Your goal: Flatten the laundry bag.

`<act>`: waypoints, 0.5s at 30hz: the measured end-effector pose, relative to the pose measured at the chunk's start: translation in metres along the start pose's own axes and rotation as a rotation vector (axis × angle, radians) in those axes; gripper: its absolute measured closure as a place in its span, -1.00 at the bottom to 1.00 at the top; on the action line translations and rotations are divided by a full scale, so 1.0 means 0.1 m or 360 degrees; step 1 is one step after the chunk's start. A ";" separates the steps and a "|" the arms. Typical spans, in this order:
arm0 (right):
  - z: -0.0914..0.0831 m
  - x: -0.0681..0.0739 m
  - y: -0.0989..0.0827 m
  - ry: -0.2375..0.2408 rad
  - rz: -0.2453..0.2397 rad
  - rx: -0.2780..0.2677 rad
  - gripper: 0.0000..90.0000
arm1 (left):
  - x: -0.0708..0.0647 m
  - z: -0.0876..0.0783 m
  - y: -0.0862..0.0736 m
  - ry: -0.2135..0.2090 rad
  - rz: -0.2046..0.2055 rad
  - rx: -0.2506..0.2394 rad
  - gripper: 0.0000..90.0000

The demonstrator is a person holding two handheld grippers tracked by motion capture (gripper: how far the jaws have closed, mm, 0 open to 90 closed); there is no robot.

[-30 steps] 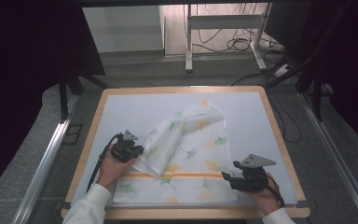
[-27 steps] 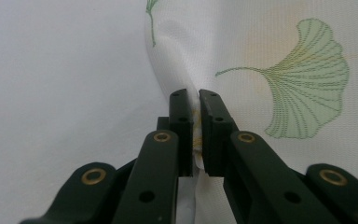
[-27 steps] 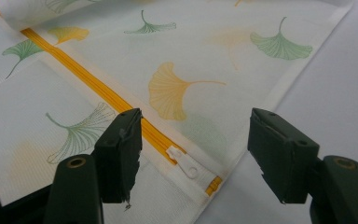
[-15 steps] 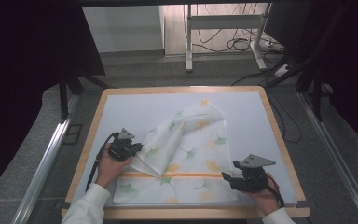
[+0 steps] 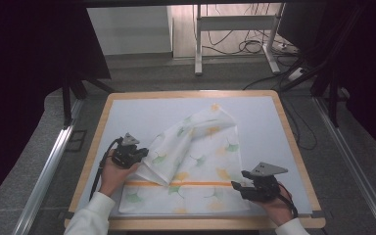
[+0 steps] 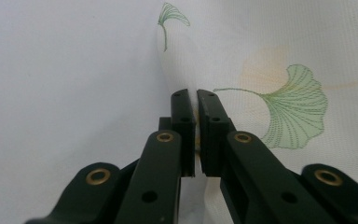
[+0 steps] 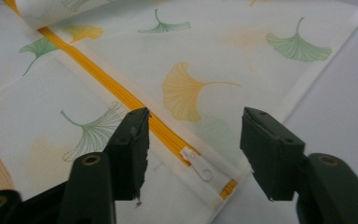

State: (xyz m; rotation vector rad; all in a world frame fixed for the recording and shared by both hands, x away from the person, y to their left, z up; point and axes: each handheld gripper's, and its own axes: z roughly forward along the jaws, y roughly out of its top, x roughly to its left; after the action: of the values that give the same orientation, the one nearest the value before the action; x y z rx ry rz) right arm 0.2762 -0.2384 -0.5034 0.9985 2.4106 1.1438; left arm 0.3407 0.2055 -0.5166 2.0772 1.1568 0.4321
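cover (image 5: 196, 161) lies on the table (image 5: 103, 127), its left part folded over. left tongs (image 6: 196, 100) pinch its fold; right tongs (image 7: 193, 135), just closing, gape over the zip pull (image 7: 198, 163). next: likely grip the pull squarely.

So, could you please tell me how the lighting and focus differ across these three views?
High view: dim, dark surroundings, the table evenly lit. Left gripper view: bright, jaws sharp, the cloth slightly soft beyond. Right gripper view: the zipper crisp, no glare, jaw edges near the lens a little blurred.
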 end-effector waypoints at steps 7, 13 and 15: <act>0.03 0.05 0.01 0.0043 -0.0034 0.0029 0.08 | 0.06 0.00 0.02 0.0021 0.0000 -0.0015 0.93; 0.03 0.06 0.01 0.0038 -0.0030 0.0031 0.08 | 0.19 0.03 0.06 0.0033 -0.0029 -0.0022 0.93; 0.03 0.05 0.01 0.0031 -0.0023 0.0033 0.07 | 0.23 0.04 0.06 0.0036 -0.0052 -0.0028 0.93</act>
State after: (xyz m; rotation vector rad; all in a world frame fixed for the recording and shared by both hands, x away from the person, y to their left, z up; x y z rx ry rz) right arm 0.2743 -0.2331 -0.5044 0.9792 2.4457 1.1308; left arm 0.3593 0.2214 -0.5166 2.0400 1.1946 0.4497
